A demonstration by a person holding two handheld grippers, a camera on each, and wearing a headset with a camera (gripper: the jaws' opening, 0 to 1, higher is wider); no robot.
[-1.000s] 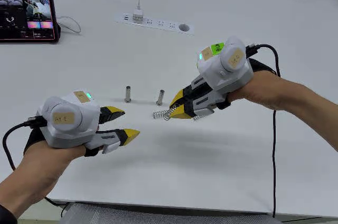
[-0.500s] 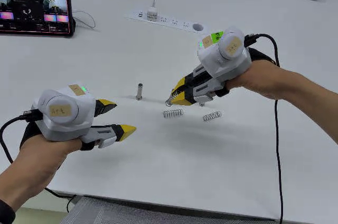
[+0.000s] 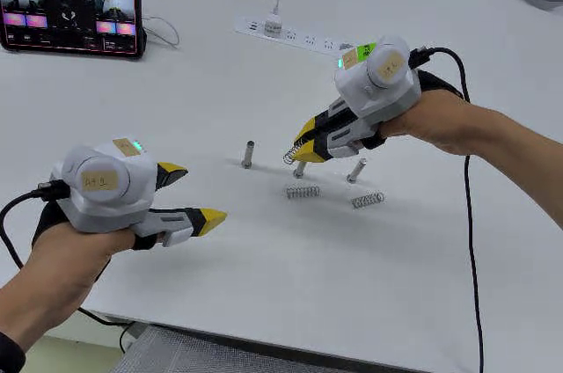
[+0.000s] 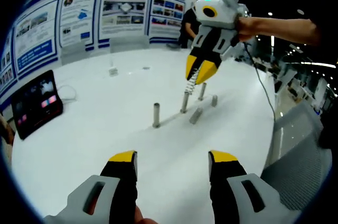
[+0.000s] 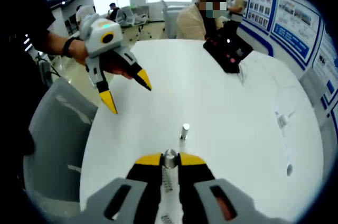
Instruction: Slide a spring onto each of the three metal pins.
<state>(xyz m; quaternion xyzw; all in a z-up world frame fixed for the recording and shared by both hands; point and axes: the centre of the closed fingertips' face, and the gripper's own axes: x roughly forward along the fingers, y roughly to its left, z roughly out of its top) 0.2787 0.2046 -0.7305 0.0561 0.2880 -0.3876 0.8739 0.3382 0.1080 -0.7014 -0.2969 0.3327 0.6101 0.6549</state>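
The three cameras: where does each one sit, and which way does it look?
Head view: on the person's head, looking forward and down at the table; both hands show, holding the left tool and right tool.
Left gripper view: rides the left tool, looking along its open jaws at the pins and right tool.
Right gripper view: rides the right tool, looking along jaws shut on a spring, toward the left tool.
Shared: the gripper views face each other; each shows the other tool.

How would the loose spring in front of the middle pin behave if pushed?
The spring lies on its side on the smooth white table, so it would probably roll or skid. Its thin open coils suggest it is light and would likely squash under a hard pinch.
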